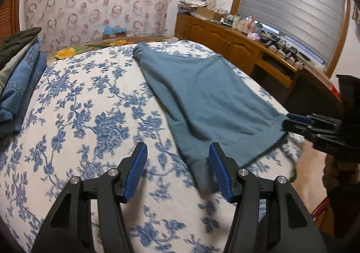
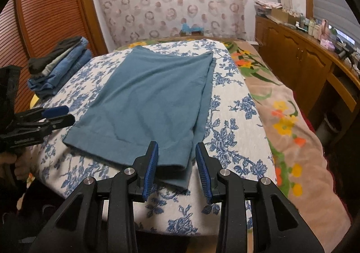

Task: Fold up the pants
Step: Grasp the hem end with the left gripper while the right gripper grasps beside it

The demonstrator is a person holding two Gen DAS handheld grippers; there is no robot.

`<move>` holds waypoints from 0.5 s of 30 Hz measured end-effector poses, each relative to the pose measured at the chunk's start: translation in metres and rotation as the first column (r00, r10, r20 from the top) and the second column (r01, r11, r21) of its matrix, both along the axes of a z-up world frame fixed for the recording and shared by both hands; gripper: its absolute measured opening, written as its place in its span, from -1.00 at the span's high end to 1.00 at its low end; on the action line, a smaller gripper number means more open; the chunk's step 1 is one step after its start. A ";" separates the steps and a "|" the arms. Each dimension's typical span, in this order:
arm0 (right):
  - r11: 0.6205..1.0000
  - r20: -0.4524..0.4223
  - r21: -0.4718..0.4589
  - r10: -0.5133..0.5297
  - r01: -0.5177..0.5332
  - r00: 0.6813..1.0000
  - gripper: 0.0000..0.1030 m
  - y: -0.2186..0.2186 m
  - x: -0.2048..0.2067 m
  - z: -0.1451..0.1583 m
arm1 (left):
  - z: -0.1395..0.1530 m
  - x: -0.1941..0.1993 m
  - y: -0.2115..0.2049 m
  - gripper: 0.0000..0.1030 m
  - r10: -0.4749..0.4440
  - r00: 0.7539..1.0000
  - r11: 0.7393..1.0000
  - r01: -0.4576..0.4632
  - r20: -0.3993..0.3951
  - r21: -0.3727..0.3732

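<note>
Teal pants (image 1: pixel 202 93) lie flat on the blue-flowered white cover (image 1: pixel 90 118), legs stacked, hems toward me; they also show in the right wrist view (image 2: pixel 153 100). My left gripper (image 1: pixel 177 158) is open, just above the cover, with the near hem corner between its fingers. My right gripper (image 2: pixel 176 158) is open around the right hem corner, fingers apart, not closed on the cloth. The right gripper also shows at the right edge of the left wrist view (image 1: pixel 290 120), and the left gripper at the left of the right wrist view (image 2: pixel 65 114).
A stack of folded jeans and other clothes (image 2: pixel 58 66) sits at the cover's far left. A floral blanket (image 2: pixel 281 118) covers the bed's right side. A wooden cabinet (image 2: pixel 303 61) with clutter stands along the right wall. A patterned drape (image 2: pixel 171 1) hangs behind.
</note>
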State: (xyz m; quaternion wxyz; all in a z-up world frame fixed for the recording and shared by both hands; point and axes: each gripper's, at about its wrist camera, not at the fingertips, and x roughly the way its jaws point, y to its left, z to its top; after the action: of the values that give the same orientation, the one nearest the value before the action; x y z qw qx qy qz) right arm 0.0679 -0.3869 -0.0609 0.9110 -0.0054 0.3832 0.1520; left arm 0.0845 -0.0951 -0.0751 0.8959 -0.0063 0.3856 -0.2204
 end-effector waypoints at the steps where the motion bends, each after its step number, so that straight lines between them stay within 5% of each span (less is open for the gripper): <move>1: 1.000 0.002 0.000 0.004 -0.004 1.000 0.34 0.001 -0.001 0.000 | -0.001 -0.002 -0.002 0.05 -0.009 1.000 1.000 0.009 -0.004 -0.003; 6: 1.000 0.017 -0.019 0.018 -0.017 1.000 0.35 0.006 -0.006 0.001 | -0.007 -0.007 -0.012 0.30 -0.047 0.998 0.998 0.046 -0.031 -0.033; 15: 1.000 0.019 -0.007 0.010 -0.009 1.000 0.35 0.001 -0.005 0.001 | -0.016 -0.002 -0.018 0.31 -0.046 0.996 0.997 0.041 -0.077 -0.068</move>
State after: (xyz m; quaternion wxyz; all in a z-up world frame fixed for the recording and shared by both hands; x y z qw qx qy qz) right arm 0.0628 -0.3864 -0.0602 0.9139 -0.0119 0.3750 0.1549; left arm 0.0823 -0.1132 -0.0906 0.8743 -0.0363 0.4131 -0.2521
